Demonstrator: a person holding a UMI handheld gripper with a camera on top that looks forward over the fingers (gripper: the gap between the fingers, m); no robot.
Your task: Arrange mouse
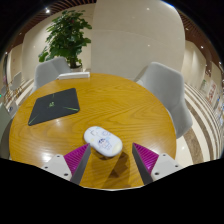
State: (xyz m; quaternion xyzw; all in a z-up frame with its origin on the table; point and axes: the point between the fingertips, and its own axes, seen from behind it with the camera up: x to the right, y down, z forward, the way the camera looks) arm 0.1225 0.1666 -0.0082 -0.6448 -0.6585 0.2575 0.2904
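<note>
Where surface is concerned: round wooden table with orange-brown top (120,105), glossy, light reflections visible. Closed dark grey laptop (54,104) lying flat on far-left part of tabletop. Two white moulded chairs at far rim: one (52,70) behind laptop, other (165,88) at right side. Beyond table: leafy green potted plant (67,38) against pale wall; ceiling lights above.

Two-finger gripper (110,158) positioned low over near edge of table. Fingers spread wide apart, clamped on nothing. Magenta pads (76,157) visible on inner faces, nothing pressed against either. White oval computer mouse (102,141) resting on tabletop just ahead of fingertips, between finger lines, nearer left finger, angled diagonally. Contact with left pad: cannot tell.
</note>
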